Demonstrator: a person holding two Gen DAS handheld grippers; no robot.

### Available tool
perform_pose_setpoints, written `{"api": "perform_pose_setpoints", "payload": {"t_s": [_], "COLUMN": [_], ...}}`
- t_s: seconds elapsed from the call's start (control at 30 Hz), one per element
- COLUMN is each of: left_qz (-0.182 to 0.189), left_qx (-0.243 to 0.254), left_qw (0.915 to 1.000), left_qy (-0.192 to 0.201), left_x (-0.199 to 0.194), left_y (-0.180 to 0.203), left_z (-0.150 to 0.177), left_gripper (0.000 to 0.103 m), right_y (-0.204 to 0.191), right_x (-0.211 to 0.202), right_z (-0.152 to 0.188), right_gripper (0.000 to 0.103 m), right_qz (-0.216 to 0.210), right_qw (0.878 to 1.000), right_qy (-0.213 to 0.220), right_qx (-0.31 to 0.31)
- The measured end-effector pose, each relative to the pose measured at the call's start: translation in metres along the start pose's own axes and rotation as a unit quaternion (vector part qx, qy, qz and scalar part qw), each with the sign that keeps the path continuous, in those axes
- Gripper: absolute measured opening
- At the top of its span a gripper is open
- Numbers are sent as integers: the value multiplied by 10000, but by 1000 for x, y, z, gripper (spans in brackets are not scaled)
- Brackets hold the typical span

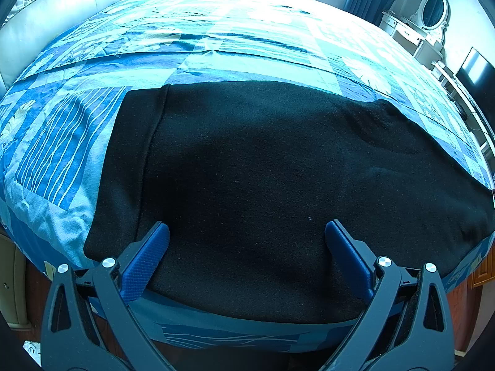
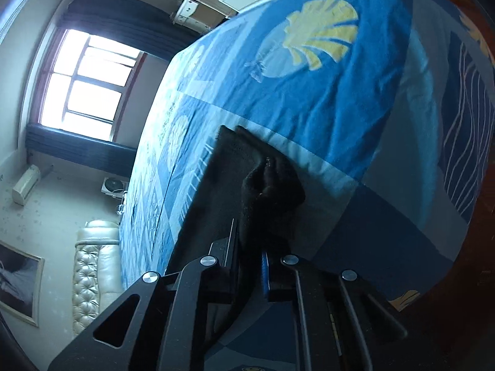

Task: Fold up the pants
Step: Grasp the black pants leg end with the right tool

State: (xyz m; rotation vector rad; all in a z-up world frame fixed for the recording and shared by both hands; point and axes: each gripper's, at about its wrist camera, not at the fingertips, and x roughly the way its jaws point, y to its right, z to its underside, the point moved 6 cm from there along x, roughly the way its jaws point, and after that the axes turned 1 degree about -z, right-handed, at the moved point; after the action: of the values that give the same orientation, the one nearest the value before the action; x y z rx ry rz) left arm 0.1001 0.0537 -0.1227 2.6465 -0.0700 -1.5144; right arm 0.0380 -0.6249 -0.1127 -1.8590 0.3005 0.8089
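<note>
Black pants (image 1: 263, 170) lie flat across the near part of a bed with a blue patterned cover (image 1: 92, 139). Their waistband or hem band runs down the left side. My left gripper (image 1: 247, 228) hovers just above the pants near the bed's front edge. It is open, with its blue pads wide apart and nothing pinched. In the right wrist view the picture is rolled sideways. My right gripper (image 2: 252, 247) is shut on a bunched edge of the pants (image 2: 272, 191), which stick out past the fingers above the cover (image 2: 324, 108).
A cream padded headboard (image 1: 46, 15) borders the bed's far left. On the right stand a white dressing table with an oval mirror (image 1: 430, 12) and a dark screen (image 1: 476, 74). A window (image 2: 86, 86) with dark curtains lies beyond the bed.
</note>
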Motion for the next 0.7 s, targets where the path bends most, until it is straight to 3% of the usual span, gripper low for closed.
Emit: {"api": "perform_pose_setpoints", "payload": {"t_s": [0.33, 0.57, 0.7], "left_qz": [-4, -3, -2], "left_qx": [-15, -16, -10], "left_qw": [10000, 10000, 10000], "left_qy": [-16, -30, -31], "left_x": [-1, -1, -1], "left_y": [-2, -2, -3], "left_z": [0, 0, 0], "left_gripper": [101, 101, 101], "right_y": [-107, -195, -218], "right_x": [-9, 6, 29], "right_z": [20, 86, 129], "right_gripper": [11, 11, 11], "right_qz": [-569, -1082, -1144], "right_qw": [9935, 9742, 9622], "right_qy": [4, -382, -691], "right_qx": [-990, -1943, -2375]}}
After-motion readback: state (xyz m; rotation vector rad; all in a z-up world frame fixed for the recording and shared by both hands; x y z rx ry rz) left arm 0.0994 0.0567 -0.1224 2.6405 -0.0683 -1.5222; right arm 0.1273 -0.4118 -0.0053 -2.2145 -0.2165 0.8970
